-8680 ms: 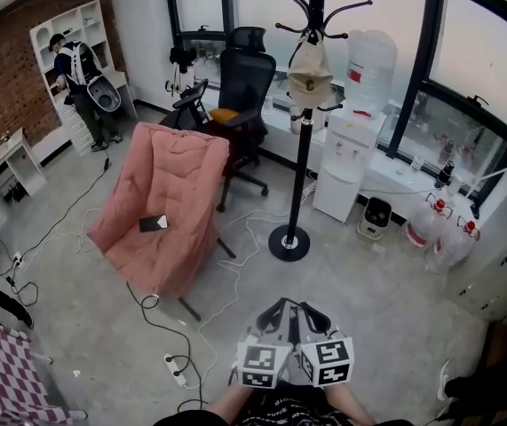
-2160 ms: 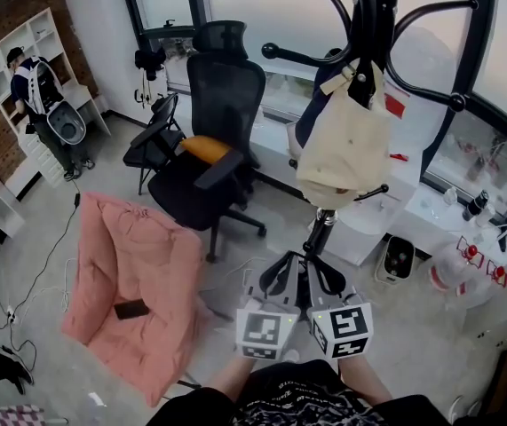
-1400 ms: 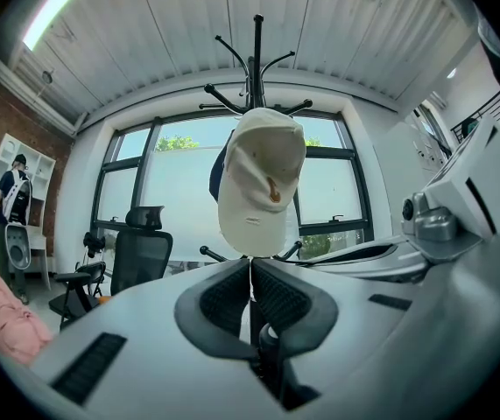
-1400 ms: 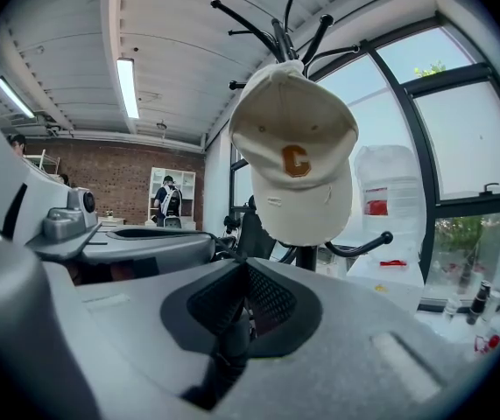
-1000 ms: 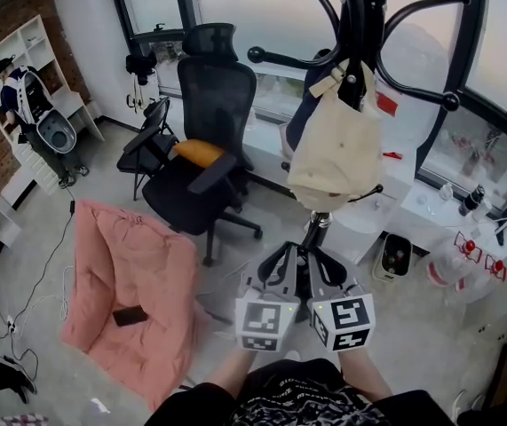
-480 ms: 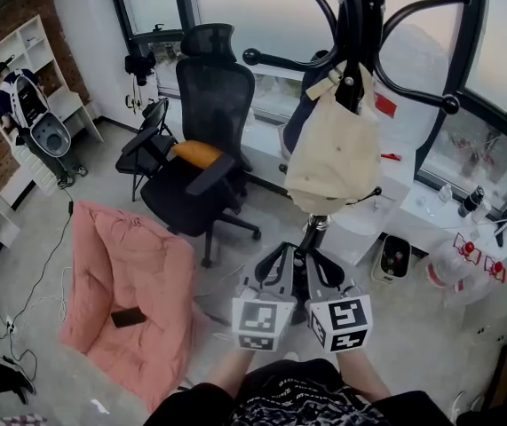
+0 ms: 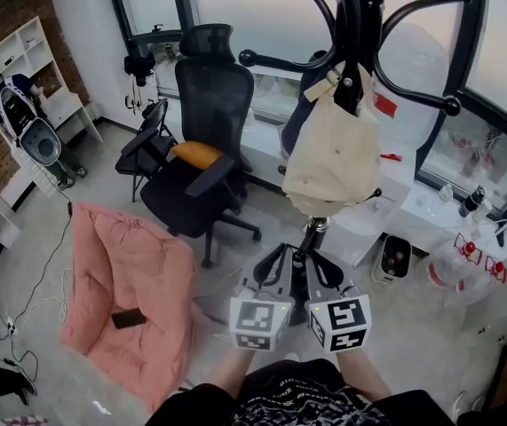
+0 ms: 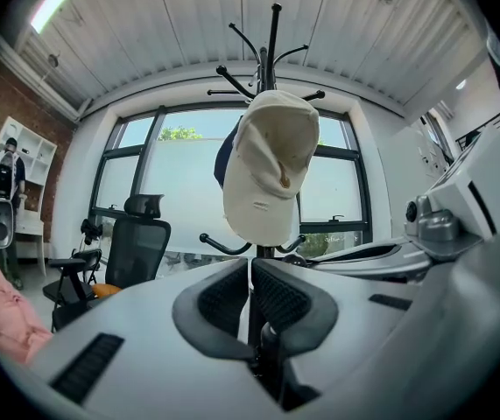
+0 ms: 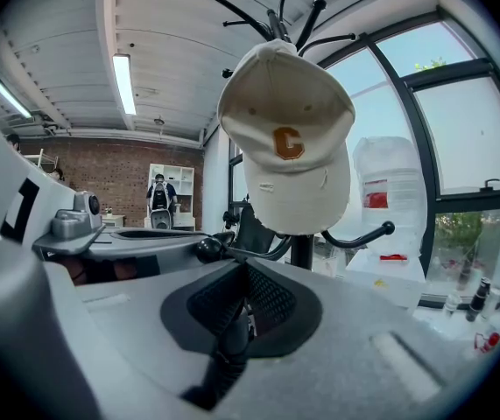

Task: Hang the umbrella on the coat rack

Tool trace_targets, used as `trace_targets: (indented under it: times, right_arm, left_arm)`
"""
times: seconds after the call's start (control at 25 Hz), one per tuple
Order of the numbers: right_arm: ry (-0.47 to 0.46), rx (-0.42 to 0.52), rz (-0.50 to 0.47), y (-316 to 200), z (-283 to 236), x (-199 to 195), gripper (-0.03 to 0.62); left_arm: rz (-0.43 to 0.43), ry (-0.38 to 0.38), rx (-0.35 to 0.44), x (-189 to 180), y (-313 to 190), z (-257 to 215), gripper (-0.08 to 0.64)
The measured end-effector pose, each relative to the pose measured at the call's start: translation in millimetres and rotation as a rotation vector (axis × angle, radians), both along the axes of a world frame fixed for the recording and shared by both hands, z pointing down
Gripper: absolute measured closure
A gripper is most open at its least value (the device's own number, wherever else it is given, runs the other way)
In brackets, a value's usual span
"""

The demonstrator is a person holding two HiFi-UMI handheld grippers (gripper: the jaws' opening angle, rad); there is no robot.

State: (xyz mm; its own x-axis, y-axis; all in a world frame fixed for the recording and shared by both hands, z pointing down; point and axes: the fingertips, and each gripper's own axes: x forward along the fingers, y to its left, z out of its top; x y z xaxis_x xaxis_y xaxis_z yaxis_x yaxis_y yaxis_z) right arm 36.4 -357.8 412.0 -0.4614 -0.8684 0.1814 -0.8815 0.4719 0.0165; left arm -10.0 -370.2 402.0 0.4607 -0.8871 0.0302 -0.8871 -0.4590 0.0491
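The black coat rack [image 7: 360, 25] stands right in front of me, with a cream cap [image 7: 331, 149] hanging from one of its arms. No umbrella shows in any view. My left gripper [image 7: 275, 257] and right gripper [image 7: 318, 261] are held side by side just below the cap, near the rack's pole. In the left gripper view the left gripper [image 8: 250, 266] is shut with nothing in it, and the cap [image 8: 267, 164] hangs straight ahead. In the right gripper view the right gripper [image 9: 242, 275] is also shut and empty under the cap [image 9: 289, 147].
A black office chair [image 7: 209, 105] stands to the left, with a pink padded chair [image 7: 129, 273] nearer, a dark phone [image 7: 129, 318] lying on it. A small heater [image 7: 395, 257] and water bottles [image 7: 466, 256] sit right of the pole. A person [image 7: 22, 118] stands by the far-left shelves.
Over several seconds the view closed in on the rack. In the last second both grippers stay almost still; only the person at the shelves has shifted a little.
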Motion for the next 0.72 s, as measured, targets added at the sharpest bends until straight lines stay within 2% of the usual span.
trace_targets:
  times: [0.28,0.72]
  right_arm:
    - [0.002,0.0,-0.001,-1.1,1.7,1.0,0.586]
    - [0.007,-0.006,-0.005,-4.0,5.3,2.1,0.586]
  left_arm:
    - [-0.002,-0.05,0.019,1.1,0.5,0.7,0.546]
    - [0.004,-0.031,0.003,1.7,-4.1,5.2,0.546]
